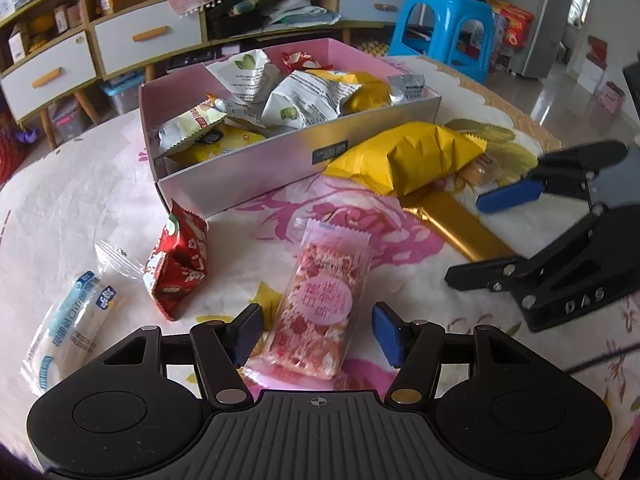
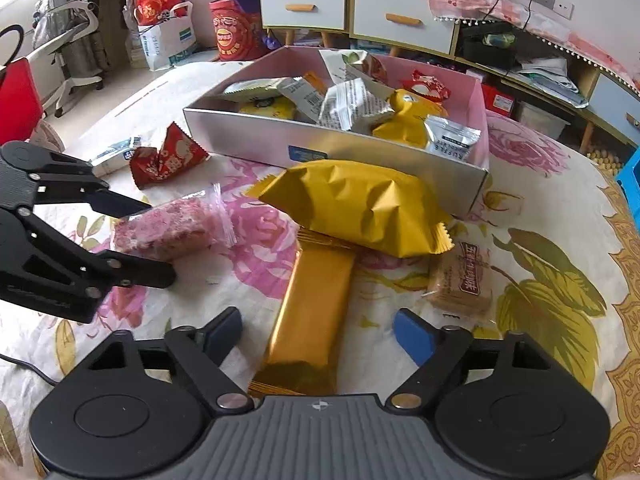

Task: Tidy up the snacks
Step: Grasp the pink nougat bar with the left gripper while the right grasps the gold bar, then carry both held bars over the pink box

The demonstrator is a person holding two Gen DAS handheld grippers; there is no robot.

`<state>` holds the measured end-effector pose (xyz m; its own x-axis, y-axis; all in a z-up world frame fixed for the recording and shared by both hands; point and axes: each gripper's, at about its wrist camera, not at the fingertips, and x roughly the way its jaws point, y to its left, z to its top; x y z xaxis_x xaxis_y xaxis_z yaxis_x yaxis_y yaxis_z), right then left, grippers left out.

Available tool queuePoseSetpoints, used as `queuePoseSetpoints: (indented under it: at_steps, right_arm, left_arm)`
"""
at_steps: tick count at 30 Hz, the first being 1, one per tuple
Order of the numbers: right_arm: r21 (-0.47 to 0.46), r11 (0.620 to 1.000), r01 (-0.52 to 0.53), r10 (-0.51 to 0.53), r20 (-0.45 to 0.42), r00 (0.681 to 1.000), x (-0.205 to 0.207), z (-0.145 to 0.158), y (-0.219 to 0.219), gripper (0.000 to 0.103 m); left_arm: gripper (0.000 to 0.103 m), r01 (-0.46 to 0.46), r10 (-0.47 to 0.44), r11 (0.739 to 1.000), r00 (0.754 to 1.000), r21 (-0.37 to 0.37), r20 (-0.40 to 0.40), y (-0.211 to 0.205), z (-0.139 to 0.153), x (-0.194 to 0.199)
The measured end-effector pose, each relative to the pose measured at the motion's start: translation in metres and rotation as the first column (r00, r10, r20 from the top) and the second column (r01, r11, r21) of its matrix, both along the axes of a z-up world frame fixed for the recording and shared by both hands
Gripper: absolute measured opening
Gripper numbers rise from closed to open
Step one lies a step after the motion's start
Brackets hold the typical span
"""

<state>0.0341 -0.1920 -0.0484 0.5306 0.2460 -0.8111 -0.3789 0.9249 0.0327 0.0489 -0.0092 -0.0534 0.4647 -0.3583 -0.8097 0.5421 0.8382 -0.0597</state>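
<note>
Surface: table under a cream floral cloth point(image 1: 280, 208) with pink roses and olive leaves.

Silver box point(image 1: 256, 168), pink inside, at the far middle, filled with wrapped snacks.

Loose on the cloth: pink nougat bar point(image 1: 320, 312); red packet point(image 1: 180, 268); clear blue-printed wrapper point(image 1: 68, 328); yellow pouch point(image 2: 356, 208) just before the box, overlapping a gold bar point(image 2: 312, 312); brown biscuit pack point(image 2: 460, 280).

Left gripper point(image 1: 318, 332): jaws apart, astride the nougat bar, the right pad clear of the wrapper.

Right gripper point(image 2: 318, 338): jaws apart, astride the gold bar, clear of it.

Room: white-drawered shelving point(image 1: 148, 36), blue stool point(image 1: 444, 28), tiled floor.
</note>
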Motion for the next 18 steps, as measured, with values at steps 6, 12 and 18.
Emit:
queuePoseSetpoints:
  at_steps: [6,12,18]
  right_arm:
    - [0.008,1.0,-0.028,0.028,0.016,0.999,-0.002,0.005,0.008,0.036]
    - [0.016,0.999,-0.032,0.032,0.007,0.999,-0.001,0.008,0.007,0.022]
    - [0.077,0.996,-0.038,0.04,-0.02,0.999,0.0,0.014,0.004,0.02]
  left_arm:
    - [0.037,-0.042,0.042,0.999,0.999,0.006,-0.009,-0.005,0.002,0.002]
    - [0.031,-0.064,0.064,0.998,0.998,0.001,-0.028,-0.003,0.005,0.002]
    - [0.03,-0.096,0.096,0.995,0.994,0.0,-0.05,0.001,0.01,0.003]
